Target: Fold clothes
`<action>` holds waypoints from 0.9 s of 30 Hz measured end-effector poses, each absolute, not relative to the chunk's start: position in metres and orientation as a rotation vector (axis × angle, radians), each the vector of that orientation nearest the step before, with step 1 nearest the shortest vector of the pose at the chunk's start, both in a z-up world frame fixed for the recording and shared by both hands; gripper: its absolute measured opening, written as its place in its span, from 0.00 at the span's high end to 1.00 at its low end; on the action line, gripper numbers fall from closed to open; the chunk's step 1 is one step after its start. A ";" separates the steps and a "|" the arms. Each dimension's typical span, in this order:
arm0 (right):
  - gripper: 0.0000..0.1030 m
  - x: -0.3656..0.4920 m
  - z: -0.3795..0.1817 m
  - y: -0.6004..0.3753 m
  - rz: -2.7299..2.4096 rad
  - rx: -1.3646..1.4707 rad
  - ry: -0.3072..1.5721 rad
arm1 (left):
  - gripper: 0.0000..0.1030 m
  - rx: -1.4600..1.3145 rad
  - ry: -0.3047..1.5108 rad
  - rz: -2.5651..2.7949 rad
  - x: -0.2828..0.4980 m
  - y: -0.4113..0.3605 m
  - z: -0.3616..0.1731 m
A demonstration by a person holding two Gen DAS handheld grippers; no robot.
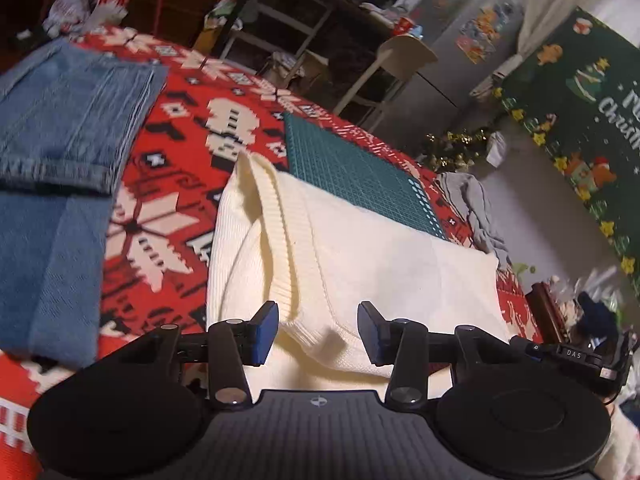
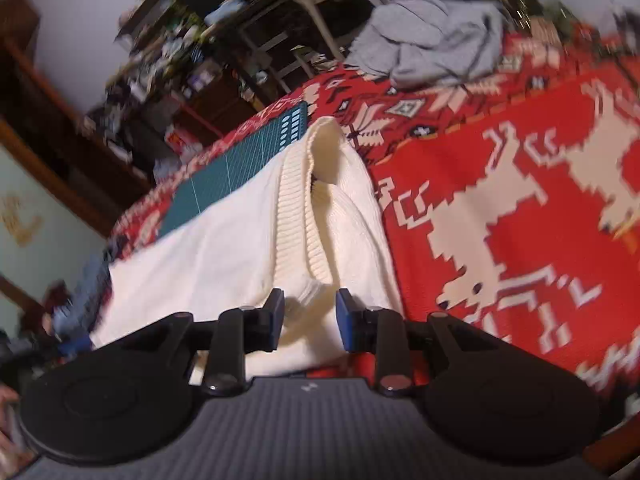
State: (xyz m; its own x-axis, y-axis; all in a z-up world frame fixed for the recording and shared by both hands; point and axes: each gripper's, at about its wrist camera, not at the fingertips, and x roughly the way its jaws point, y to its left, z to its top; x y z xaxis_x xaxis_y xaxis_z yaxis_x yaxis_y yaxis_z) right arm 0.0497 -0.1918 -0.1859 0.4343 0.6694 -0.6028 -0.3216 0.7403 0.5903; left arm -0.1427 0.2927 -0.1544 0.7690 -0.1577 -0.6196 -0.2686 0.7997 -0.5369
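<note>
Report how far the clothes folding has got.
Done: the jeans lie folded flat on the red blanket. In hand: the white sweater lies folded over, its ribbed hem between the left tongs and right tongs, both open, their pads clear of the knit. Left: the grey garment lies crumpled at the blanket's far edge.

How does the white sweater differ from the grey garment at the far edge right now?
The white sweater lies spread in flat layers, ribbed hem on top; the grey garment sits crumpled in a heap. The white sweater is right in front of both grippers; the grey garment is at the far edge. The white sweater partly covers the green mat; the grey garment does not. Both rest on the red patterned cloth.
</note>
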 end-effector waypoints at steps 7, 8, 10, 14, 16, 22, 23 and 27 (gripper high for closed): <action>0.95 0.052 -0.198 -0.182 0.641 0.475 0.948 | 0.95 -0.644 0.720 0.103 -0.144 0.290 -0.162; 0.95 0.049 -0.196 -0.182 0.642 0.462 0.935 | 0.96 -0.631 0.710 0.103 -0.147 0.289 -0.159; 0.95 0.044 -0.190 -0.184 0.642 0.438 0.909 | 0.96 -0.595 0.693 0.101 -0.153 0.287 -0.154; 0.93 0.041 -0.192 -0.185 0.627 0.375 0.929 | 0.95 -0.566 0.739 0.116 -0.154 0.287 -0.160; 0.91 0.041 -0.193 -0.186 0.629 0.374 0.928 | 0.91 -0.564 0.743 0.124 -0.154 0.288 -0.162; 0.77 0.049 -0.168 -0.189 0.606 0.236 0.813 | 0.72 -0.529 0.699 0.168 -0.150 0.304 -0.150; 0.77 0.054 -0.165 -0.189 0.596 0.213 0.803 | 0.70 -0.512 0.699 0.182 -0.146 0.308 -0.147; 0.70 0.075 -0.160 -0.188 0.559 0.136 0.782 | 0.66 -0.432 0.706 0.227 -0.127 0.324 -0.144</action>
State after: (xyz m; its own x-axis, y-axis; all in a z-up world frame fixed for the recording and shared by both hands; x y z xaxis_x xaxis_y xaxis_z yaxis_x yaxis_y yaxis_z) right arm 0.0755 -0.1884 -0.1598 0.5730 0.5247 -0.6296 -0.4261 0.8470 0.3180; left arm -0.1272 0.3236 -0.1439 0.7413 0.0565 -0.6688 -0.3433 0.8882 -0.3054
